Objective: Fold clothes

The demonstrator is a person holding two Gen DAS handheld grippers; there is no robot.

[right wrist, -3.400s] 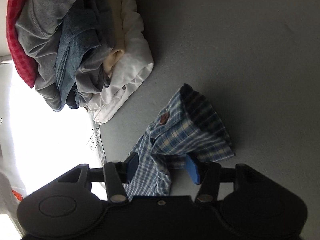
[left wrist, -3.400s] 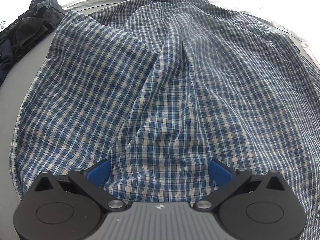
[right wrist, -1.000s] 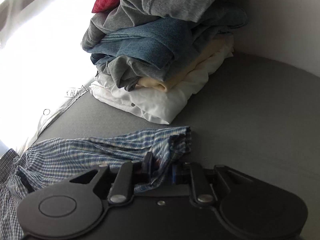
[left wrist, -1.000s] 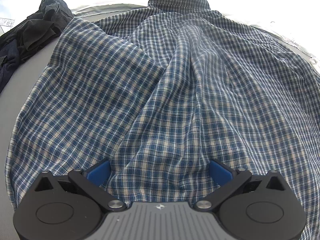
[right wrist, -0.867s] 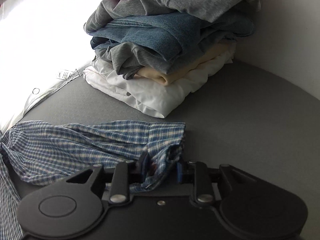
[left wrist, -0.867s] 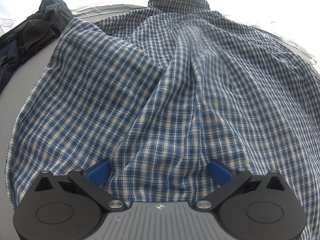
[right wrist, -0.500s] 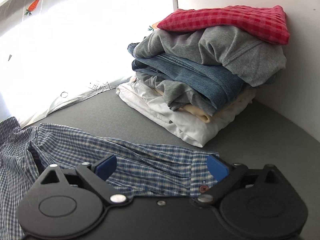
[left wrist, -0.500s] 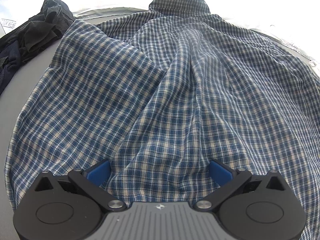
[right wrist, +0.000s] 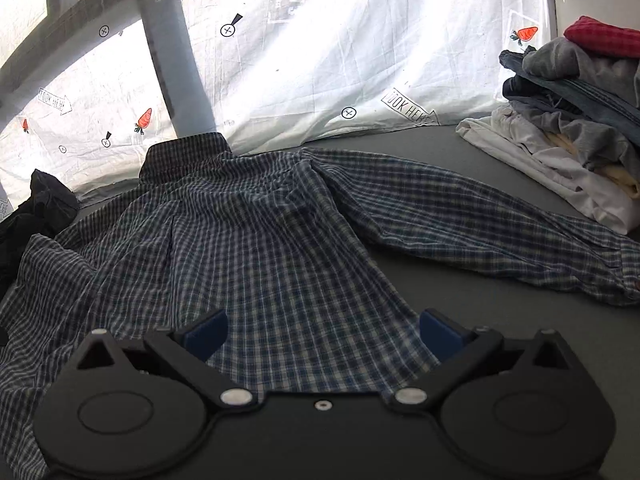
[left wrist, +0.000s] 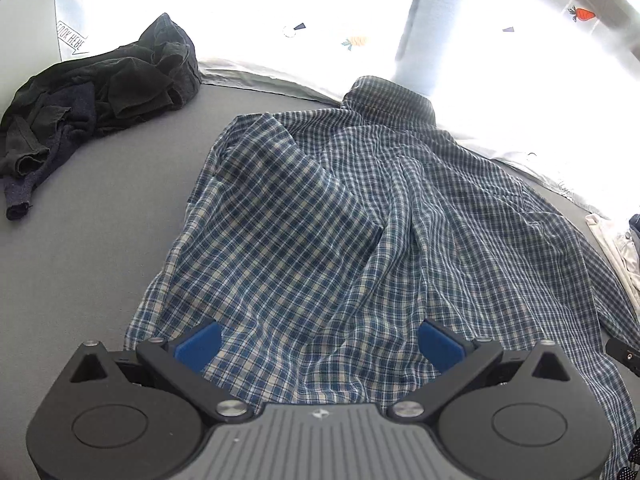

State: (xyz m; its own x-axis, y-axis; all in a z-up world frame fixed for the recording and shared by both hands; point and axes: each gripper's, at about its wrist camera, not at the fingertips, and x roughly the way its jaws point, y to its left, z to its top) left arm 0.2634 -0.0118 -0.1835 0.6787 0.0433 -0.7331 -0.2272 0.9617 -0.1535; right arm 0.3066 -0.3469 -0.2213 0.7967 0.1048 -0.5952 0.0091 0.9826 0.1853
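**Plaid shirt spread on the bench, both grippers wide and empty**

The shirt (left wrist: 360,220) lies back-up across the grey bench (left wrist: 100,240), collar (right wrist: 184,152) at the far edge against the white printed sheet (right wrist: 320,60). One sleeve (right wrist: 480,220) stretches out to the right, its cuff near the pile of folded clothes (right wrist: 568,136), with a red checked piece on top. The other side of the shirt is folded in over the body, leaving a diagonal edge across the cloth. A ridge of wrinkles runs up the middle of the back toward the collar.

The left gripper (left wrist: 318,344) has its jaws spread wide above the near hem; the blue pads (left wrist: 198,344) stand apart with cloth beneath them, nothing pinched. The right gripper (right wrist: 324,330) is likewise fully open over the hem's right corner, holding nothing.

A heap of dark clothes (left wrist: 96,92) sits at the far left of the bench, apart from the shirt.
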